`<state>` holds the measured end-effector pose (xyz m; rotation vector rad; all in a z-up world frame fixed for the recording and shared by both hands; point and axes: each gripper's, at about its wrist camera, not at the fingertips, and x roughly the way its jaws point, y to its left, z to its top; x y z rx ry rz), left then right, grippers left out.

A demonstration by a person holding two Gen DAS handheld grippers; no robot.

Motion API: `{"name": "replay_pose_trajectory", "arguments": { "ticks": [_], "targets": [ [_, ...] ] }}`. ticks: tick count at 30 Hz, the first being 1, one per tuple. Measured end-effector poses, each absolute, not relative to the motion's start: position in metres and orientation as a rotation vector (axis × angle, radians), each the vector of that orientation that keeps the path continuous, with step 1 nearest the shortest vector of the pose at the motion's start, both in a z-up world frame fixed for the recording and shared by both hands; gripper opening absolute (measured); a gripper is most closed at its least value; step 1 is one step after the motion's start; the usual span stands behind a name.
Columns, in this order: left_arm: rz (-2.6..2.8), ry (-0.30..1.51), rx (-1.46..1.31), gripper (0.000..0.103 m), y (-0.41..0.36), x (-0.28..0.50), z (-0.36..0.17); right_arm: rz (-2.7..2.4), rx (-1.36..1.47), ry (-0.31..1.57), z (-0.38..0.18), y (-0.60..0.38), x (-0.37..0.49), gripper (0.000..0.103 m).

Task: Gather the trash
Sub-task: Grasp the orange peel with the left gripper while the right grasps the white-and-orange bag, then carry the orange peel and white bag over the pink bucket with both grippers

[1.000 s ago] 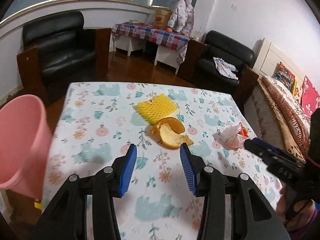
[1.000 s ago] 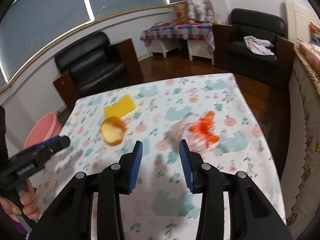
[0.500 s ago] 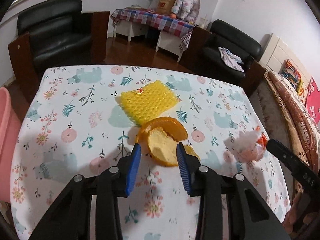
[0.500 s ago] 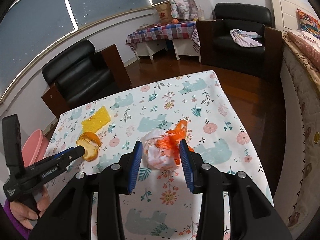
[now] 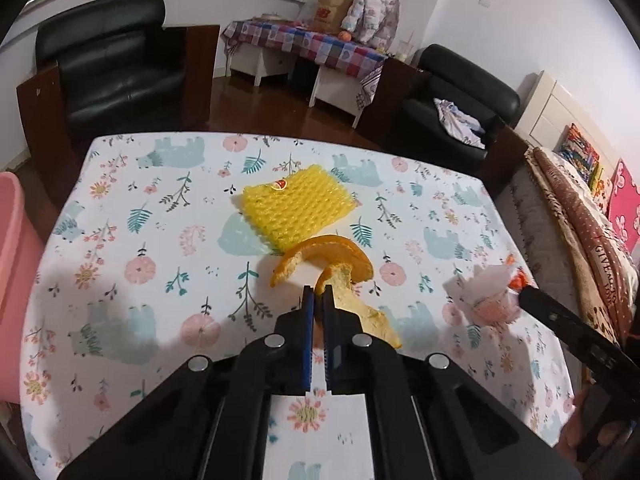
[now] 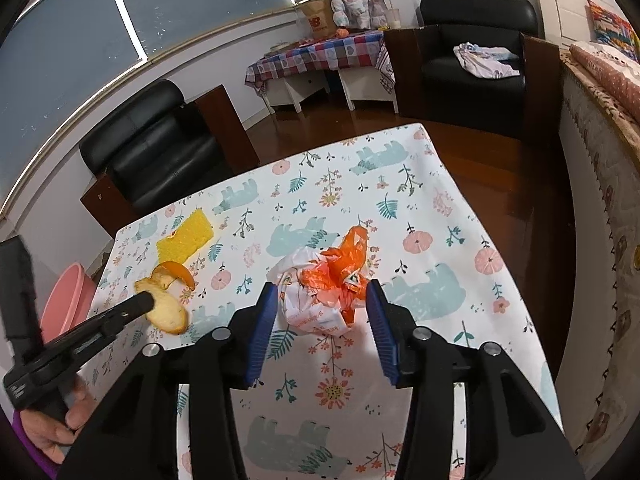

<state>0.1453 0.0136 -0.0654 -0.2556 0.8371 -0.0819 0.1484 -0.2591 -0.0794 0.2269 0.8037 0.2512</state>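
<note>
Orange peel (image 5: pixel 340 276) near the table (image 5: pixel 132 280) middle, your left gripper (image 5: pixel 318 300) just closed and clamped on it, your right gripper (image 6: pixel 322 312) just widening, jaws apart around the crumpled bag (image 6: pixel 320 284) toward the right edge.

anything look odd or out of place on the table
Only the trash itself: a curled orange peel pinched in the left tongs, a yellow foam net lying flat beyond it, and a crumpled white and orange bag between the open right tongs. Nothing looks spilled on the tablecloth.
</note>
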Motion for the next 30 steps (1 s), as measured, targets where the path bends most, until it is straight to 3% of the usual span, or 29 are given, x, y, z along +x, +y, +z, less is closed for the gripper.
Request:
{"name": "replay_pose_trajectory", "arguments": {
  "ticks": [10, 12, 16, 30],
  "targets": [
    [-0.092, 0.771, -0.236, 0.003, 0.020, 0.110, -0.042, 0.231, 0.234, 0.821, -0.094, -0.254, 0.159, 0.046],
    [-0.091, 0.756, -0.234, 0.003, 0.022, 0.104, -0.037, 0.239, 0.241, 0.817, -0.095, -0.254, 0.159, 0.040],
    [-0.085, 0.741, -0.229, 0.003, 0.024, 0.096, -0.032, 0.245, 0.260, 0.813, -0.095, -0.251, 0.158, 0.036],
    [0.011, 0.682, -0.239, 0.003, 0.051, 0.062, -0.012, 0.410, 0.212, 0.785, -0.070, -0.207, 0.112, 0.036]
  ]
}}
